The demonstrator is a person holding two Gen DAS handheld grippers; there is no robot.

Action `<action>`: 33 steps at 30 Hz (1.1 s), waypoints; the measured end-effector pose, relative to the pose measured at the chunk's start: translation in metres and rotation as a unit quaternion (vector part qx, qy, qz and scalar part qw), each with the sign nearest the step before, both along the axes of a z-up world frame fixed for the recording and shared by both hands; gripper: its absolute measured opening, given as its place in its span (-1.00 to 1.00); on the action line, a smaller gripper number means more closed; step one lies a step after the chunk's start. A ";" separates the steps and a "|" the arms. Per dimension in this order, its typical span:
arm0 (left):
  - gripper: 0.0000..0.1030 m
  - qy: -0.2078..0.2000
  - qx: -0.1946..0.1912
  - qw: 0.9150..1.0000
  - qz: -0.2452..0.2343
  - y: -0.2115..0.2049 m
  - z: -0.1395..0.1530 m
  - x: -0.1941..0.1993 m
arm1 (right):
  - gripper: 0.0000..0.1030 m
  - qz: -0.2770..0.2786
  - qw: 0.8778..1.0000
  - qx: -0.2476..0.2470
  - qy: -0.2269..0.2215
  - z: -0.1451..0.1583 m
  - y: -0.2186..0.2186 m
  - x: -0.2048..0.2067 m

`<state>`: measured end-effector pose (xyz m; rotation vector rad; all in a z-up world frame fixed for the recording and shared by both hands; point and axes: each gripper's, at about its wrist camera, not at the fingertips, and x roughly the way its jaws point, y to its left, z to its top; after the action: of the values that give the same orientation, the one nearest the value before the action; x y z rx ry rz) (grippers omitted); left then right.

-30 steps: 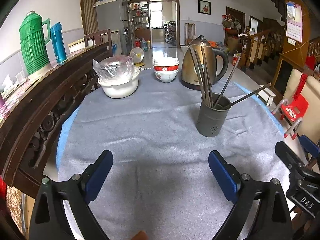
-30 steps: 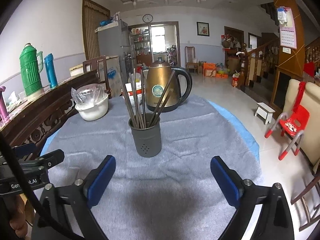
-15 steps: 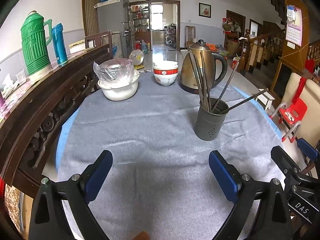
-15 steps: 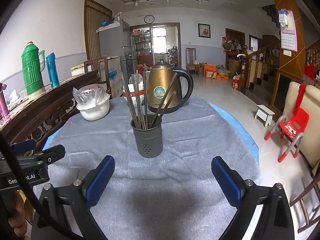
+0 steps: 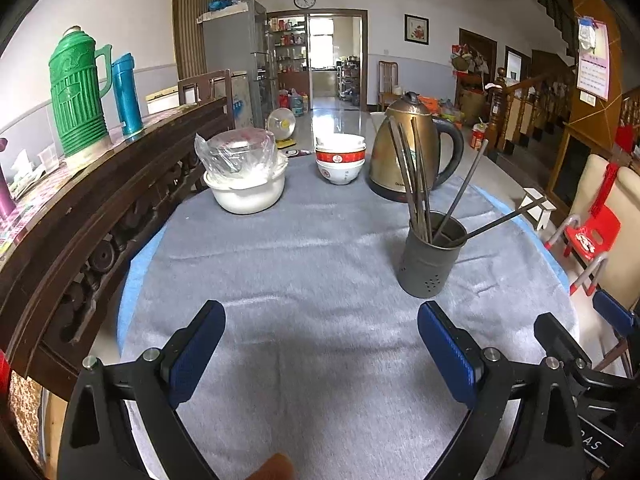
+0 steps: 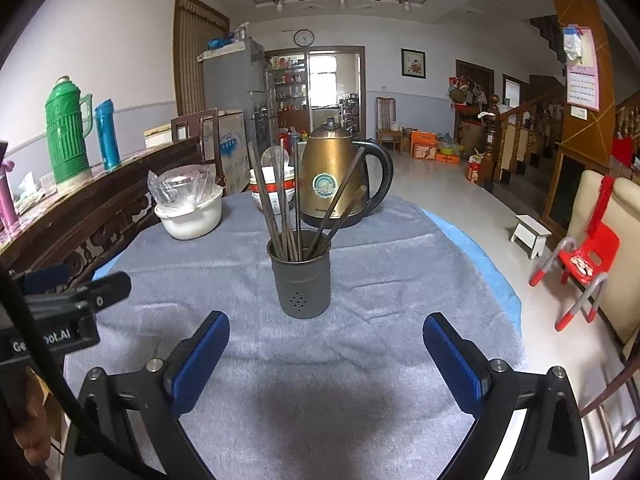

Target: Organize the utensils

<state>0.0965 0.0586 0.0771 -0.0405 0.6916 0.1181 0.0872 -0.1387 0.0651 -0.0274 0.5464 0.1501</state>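
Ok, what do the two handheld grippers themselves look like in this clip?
Both match: the left gripper and right gripper have black angular frames with silver screws, and jaws faced with ribbed blue pads. The left one's body carries white lettering, partly hidden by a black cable. No sleeves visible.

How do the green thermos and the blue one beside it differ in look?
The green thermos is wider and taller than the blue thermos. The green thermos has a side handle and ribbed walls; the blue thermos is slim and smooth, with no handle visible. Both stand upright on the wooden sideboard.
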 end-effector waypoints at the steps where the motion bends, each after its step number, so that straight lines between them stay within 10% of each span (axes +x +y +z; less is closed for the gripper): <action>1: 0.88 0.001 -0.004 1.000 -0.001 0.000 0.000 0.001 | 0.92 0.001 1.000 0.002 0.000 0.000 0.000 0.000; 33: 0.91 -0.010 0.007 1.000 -0.015 -0.015 0.009 0.002 | 0.93 0.000 1.000 0.002 -0.014 0.007 -0.003 0.002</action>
<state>0.0985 0.0440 0.0857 -0.0183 0.6709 0.0937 0.0897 -0.1419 0.0719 -0.0257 0.5184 0.1496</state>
